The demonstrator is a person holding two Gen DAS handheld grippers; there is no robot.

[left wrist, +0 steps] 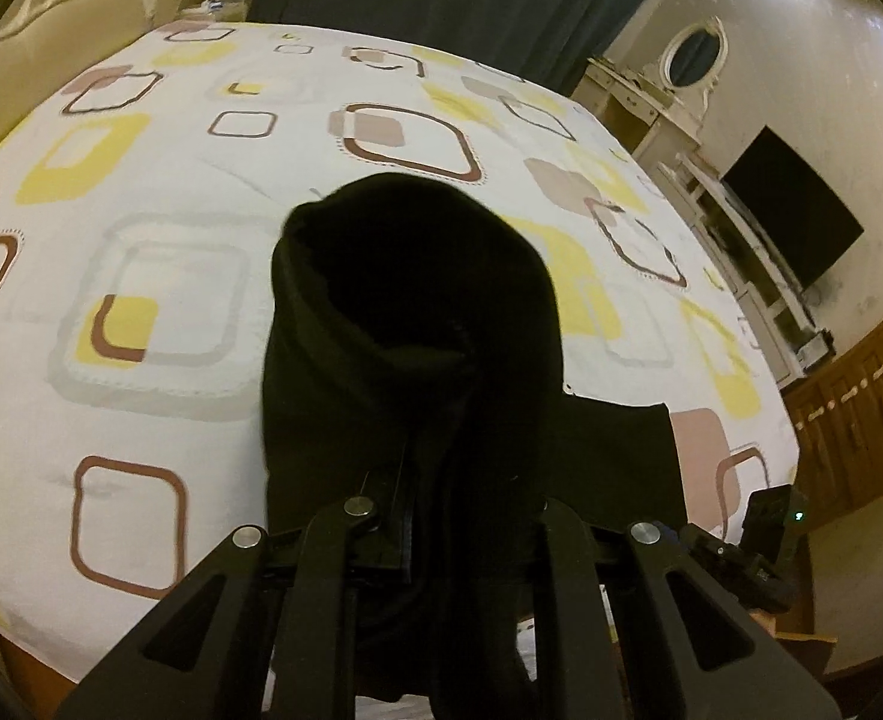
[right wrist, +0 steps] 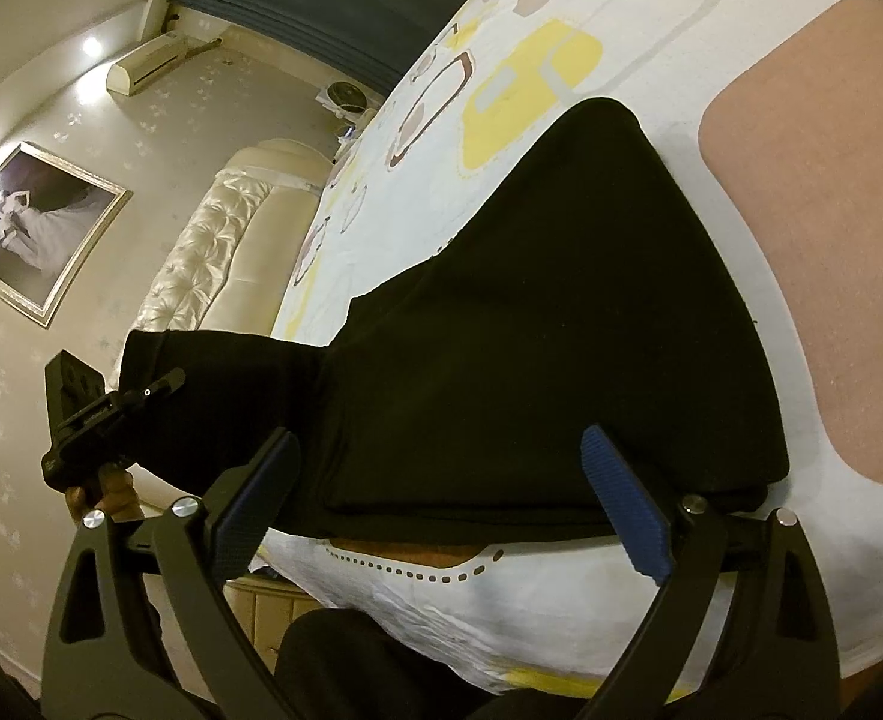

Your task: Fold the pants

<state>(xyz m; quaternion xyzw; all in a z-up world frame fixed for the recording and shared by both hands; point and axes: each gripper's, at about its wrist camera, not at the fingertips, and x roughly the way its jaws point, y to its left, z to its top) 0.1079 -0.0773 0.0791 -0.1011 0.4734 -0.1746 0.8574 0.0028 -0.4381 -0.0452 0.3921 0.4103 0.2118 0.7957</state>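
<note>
Black pants lie partly folded on the patterned bedsheet near the bed's front edge. My left gripper is shut on a bunched leg end of the pants, lifted above the bed; the cloth hides its fingertips. In the right wrist view the left gripper holds that leg out past the bed's left edge. My right gripper is open, its blue pads on either side of the pants' near edge, holding nothing.
The bed fills most of the left view, with a padded headboard at one end. A dresser with a mirror, a TV and wooden cabinets stand along the right wall.
</note>
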